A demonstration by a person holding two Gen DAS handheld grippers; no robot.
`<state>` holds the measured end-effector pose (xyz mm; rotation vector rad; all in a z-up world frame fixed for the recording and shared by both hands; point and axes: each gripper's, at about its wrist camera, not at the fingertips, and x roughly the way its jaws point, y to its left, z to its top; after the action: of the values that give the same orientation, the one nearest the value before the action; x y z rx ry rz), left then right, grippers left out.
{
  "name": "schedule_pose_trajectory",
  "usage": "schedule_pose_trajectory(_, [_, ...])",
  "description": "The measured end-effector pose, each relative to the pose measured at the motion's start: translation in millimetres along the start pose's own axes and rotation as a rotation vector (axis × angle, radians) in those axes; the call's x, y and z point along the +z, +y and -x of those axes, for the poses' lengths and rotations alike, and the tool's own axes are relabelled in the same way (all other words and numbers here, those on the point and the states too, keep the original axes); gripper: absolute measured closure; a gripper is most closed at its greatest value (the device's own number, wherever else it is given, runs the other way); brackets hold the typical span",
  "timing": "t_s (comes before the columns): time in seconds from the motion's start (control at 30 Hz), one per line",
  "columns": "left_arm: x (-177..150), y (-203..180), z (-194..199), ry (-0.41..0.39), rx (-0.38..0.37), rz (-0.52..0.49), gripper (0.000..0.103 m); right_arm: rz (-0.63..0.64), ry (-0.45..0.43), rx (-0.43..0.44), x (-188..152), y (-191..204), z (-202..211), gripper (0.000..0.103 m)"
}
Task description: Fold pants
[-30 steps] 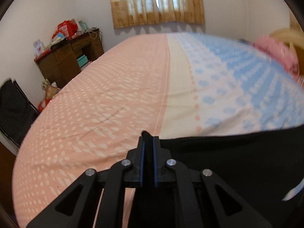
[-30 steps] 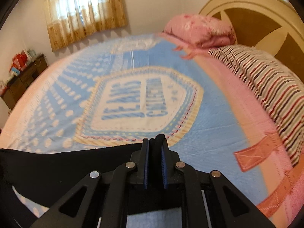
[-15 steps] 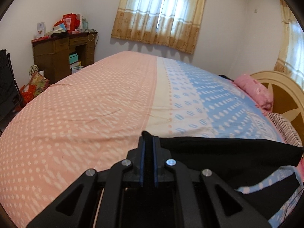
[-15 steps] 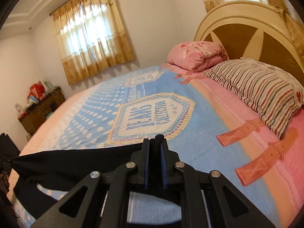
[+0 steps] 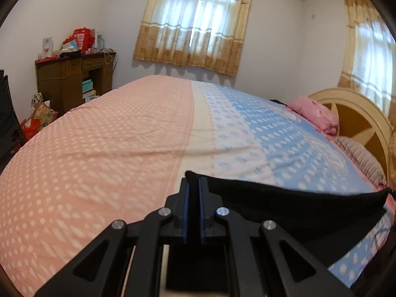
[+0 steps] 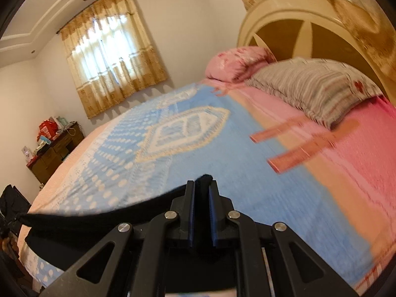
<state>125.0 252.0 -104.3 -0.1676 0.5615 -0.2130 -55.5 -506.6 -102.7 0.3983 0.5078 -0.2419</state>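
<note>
Above the bed [image 5: 104, 153], black pants [image 5: 284, 198] taut between both grippers' clamped fingers [image 5: 185, 198].

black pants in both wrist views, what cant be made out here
- Black pants, left wrist view: the lower part hangs behind the left gripper and off the frame's bottom, so their shape is hidden.
- Right wrist view: the striped pillow and blanket are motion-blurred; the emblem's lettering is unreadable.
- Desk clutter: too small.

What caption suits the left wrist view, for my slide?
Left gripper pinches black pants stretched above the pink-and-blue bedspread.
</note>
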Motion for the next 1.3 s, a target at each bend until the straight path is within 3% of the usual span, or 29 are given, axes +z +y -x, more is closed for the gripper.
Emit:
schedule_pose_trajectory(0.27, [-34.7, 5.6, 9.4, 0.081, 0.019, -0.099, 0.09, 0.062, 0.103, -0.063, -30.7, -5.4, -4.2, 0.093])
schedule_pose_trajectory(0.4, [-42.9, 22.9, 20.9, 0.115, 0.079, -0.121, 0.089, 0.057, 0.123, -0.085, -37.5, -10.2, -0.9, 0.093])
schedule_pose_trajectory(0.57, [-47.9, 58.7, 38.1, 0.124, 0.166, -0.061, 0.089, 0.06, 0.083, -0.115, -36.2, -7.5, 19.6, 0.092])
schedule_pose_trajectory(0.67, [-43.6, 68.0, 45.9, 0.101, 0.169, 0.0, 0.089, 0.074, 0.054, -0.127, -31.1, 2.7, 30.5, 0.091])
schedule_pose_trajectory(0.77, [-36.9, 60.9, 41.6, 0.098, 0.151, 0.023, 0.088, 0.126, 0.036, -0.099, -24.6, 30.5, 36.5, 0.089])
schedule_pose_trajectory(0.8, [-35.1, 56.2, 39.5, 0.101, 0.144, 0.019, 0.088, 0.155, 0.035, -0.08, -22.6, 43.3, 36.9, 0.081])
schedule_pose_trajectory(0.9, [-29.4, 35.4, 28.6, 0.119, 0.12, -0.012, 0.086, 0.228, 0.041, 0.005, -20.5, 84.3, 34.9, 0.037])
schedule_pose_trajectory(1.1, [-21.7, 1.7, 6.9, 0.157, 0.101, -0.063, 0.075, 0.428, 0.075, 0.093, -36.3, 175.1, 19.0, 0.036])
schedule_pose_trajectory(1.23, [-18.0, -6.5, -7.0, 0.17, 0.135, -0.094, 0.057, 0.509, 0.144, 0.198, -55.4, 222.7, -2.4, 0.036])
schedule_pose_trajectory(1.3, [-15.4, -6.5, -19.3, 0.199, 0.166, -0.098, 0.057, 0.559, 0.18, 0.223, -67.0, 243.8, -16.9, 0.036])
